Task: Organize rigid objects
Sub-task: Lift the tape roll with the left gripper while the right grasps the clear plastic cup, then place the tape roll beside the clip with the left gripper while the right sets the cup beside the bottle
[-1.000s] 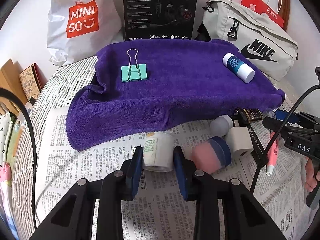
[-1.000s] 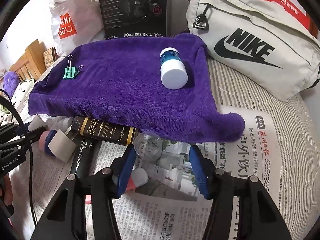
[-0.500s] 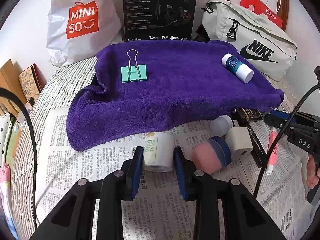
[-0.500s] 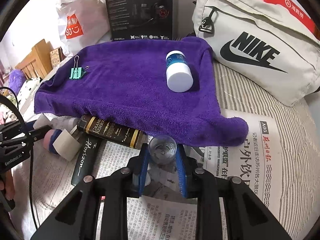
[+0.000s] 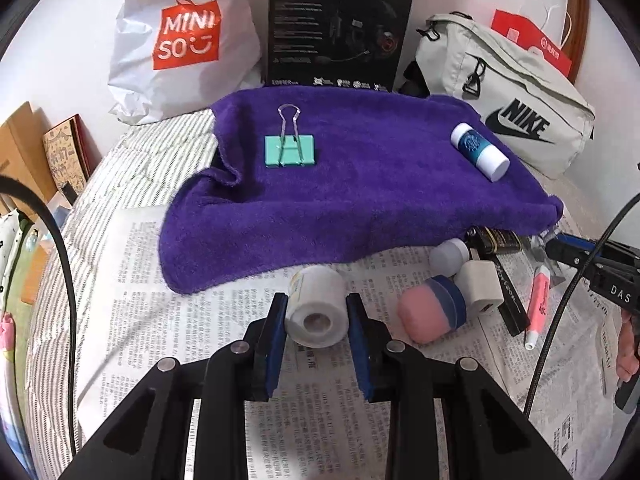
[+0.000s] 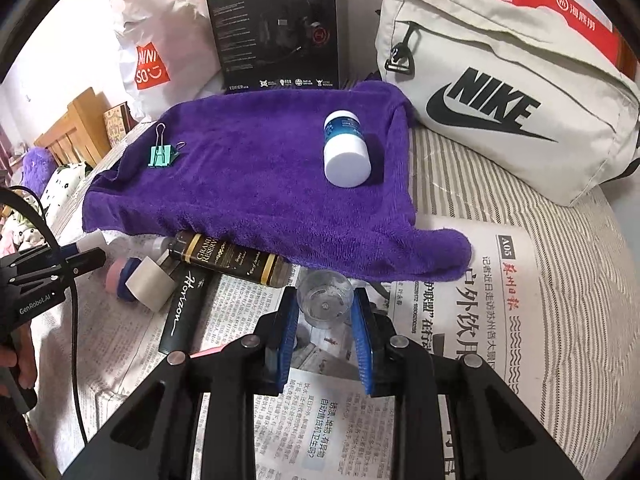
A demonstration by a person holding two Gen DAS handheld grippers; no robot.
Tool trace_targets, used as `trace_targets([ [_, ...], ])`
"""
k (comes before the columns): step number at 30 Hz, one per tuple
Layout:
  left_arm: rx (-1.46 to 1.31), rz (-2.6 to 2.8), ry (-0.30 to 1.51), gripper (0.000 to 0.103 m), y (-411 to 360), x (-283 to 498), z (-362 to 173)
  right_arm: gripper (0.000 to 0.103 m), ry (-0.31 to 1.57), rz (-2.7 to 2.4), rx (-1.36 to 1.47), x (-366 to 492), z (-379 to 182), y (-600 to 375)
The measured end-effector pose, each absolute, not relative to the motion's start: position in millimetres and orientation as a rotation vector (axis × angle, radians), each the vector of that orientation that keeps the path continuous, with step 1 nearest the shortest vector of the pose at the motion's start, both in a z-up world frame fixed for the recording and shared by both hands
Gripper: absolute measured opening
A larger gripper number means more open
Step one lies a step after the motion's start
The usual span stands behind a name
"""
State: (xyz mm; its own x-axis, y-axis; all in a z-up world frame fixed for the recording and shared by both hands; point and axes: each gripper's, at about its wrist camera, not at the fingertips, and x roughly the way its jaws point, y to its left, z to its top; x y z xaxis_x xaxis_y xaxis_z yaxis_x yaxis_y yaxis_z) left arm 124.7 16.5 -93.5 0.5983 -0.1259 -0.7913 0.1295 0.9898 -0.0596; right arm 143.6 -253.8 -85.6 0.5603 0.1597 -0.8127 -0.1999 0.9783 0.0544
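Observation:
My left gripper (image 5: 317, 303) is shut on a small white bottle (image 5: 318, 318), whose round end faces the camera, just in front of the purple towel (image 5: 360, 192). In the right wrist view my right gripper (image 6: 326, 299) is shut on a small clear bottle (image 6: 325, 304) at the towel's (image 6: 260, 192) near edge. On the towel lie a teal binder clip (image 5: 290, 151) and a white bottle with a blue label (image 5: 479, 153). The right gripper's fingers (image 5: 572, 250) also show at the right edge of the left wrist view.
On the newspaper (image 5: 200, 320) lie a pink and blue case (image 5: 432, 314), a white block (image 5: 480, 286), a pink marker (image 5: 536, 304), a dark Grand Reserve bottle (image 6: 228, 258) and a black Horizon tube (image 6: 182, 308). A Miniso bag (image 5: 180, 40), black box (image 5: 340, 20) and Nike bag (image 6: 500, 112) stand behind.
My right gripper's jaws have closed from wide apart onto the clear bottle. The left gripper keeps its grip on the white bottle, whose end now tips toward the camera.

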Motion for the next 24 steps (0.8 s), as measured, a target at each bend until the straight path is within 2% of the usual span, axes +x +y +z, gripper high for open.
trace_targets([
  [24, -0.030, -0.142, 0.876, 0.028, 27.3, 136.8, -56.3, 0.027, 0.916, 0.257, -0.037, 162.5, -54.4, -246.9],
])
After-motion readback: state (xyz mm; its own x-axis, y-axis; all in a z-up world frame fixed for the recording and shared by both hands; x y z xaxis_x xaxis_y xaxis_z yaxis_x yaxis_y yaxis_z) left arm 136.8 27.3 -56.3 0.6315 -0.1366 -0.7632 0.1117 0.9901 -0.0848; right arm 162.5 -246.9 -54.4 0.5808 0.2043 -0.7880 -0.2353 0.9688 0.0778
